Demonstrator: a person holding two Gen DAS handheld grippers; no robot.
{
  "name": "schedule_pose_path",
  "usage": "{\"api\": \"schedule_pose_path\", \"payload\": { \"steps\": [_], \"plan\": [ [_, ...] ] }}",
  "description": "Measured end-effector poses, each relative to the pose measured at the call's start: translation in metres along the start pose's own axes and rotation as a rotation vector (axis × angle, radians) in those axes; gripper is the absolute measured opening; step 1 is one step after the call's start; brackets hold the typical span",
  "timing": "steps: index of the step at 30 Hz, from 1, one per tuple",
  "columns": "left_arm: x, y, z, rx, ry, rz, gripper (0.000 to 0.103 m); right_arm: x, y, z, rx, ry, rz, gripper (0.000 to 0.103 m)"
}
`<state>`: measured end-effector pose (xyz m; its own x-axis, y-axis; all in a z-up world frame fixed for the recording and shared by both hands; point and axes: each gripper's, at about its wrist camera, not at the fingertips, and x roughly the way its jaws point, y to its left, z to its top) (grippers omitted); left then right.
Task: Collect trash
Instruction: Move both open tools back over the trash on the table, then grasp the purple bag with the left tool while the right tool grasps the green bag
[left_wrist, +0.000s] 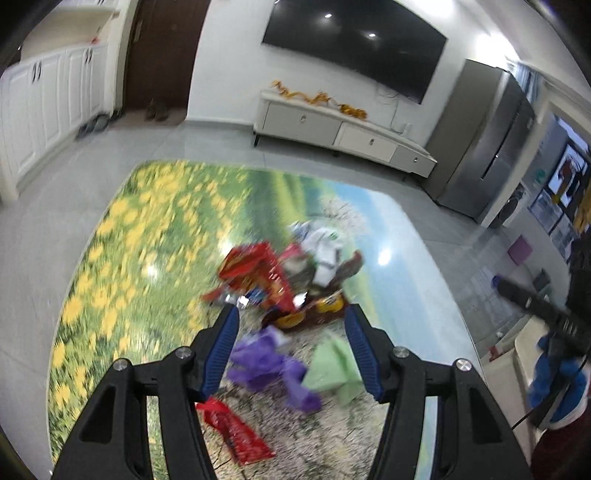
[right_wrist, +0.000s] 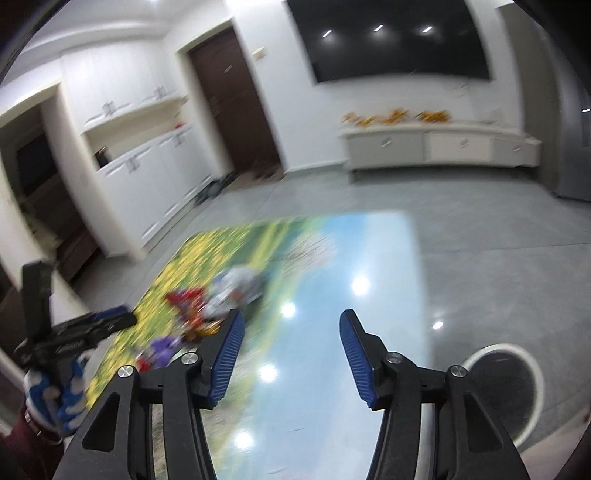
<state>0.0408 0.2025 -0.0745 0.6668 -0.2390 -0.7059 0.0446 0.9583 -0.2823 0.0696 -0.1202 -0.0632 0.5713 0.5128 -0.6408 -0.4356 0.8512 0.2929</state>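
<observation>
Left wrist view: the left tool (left_wrist: 291, 314) points down over a glossy desk (left_wrist: 122, 229) printed with yellow flowers, green fields and blue sky. Its blue-padded jaws stand partly apart with nothing pressed between them. In the gap, on the desk below, lie a crumpled purple wrapper (left_wrist: 271, 365) and, just to its right, a pale green wrapper (left_wrist: 334, 365). Neither touches the pads, as far as the blur allows. A red wrapper (left_wrist: 232, 428) lies nearer the camera, partly hidden under the left finger. Beyond the fingertips sits the main trash heap (left_wrist: 288, 273): red packaging, white crumpled paper and a yellow-orange packet, all bunched together. Any printing on the packets is too smeared to read. At the right edge the right tool (left_wrist: 532, 302) shows, held by a blue-and-white gloved hand (left_wrist: 557, 384).

Right wrist view: the right tool (right_wrist: 291, 321) has its jaws partly apart and empty, over bare blue desk surface. The trash heap (right_wrist: 218, 299) lies beyond and left of its left fingertip, well blurred. A round bin (right_wrist: 517, 391) with a white rim stands on the floor at lower right, beside the desk. At the left edge the left tool (right_wrist: 92, 325) is gripped in a gloved hand (right_wrist: 59, 398). White lettering on its body is illegible.
</observation>
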Motion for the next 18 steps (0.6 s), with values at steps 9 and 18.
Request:
{"api": "schedule_pose_path", "payload": {
  "steps": [9,18],
  "plan": [
    [0.035,0.009,-0.014,-0.042,0.115,-0.007,0.058,0.074,0.044,-0.038,-0.071,0.205,0.121,0.066],
    [0.060,0.015,-0.019,-0.071,0.181,0.023,0.058,0.103,0.066,-0.047,-0.169,0.254,0.167,0.076]
  ]
}}
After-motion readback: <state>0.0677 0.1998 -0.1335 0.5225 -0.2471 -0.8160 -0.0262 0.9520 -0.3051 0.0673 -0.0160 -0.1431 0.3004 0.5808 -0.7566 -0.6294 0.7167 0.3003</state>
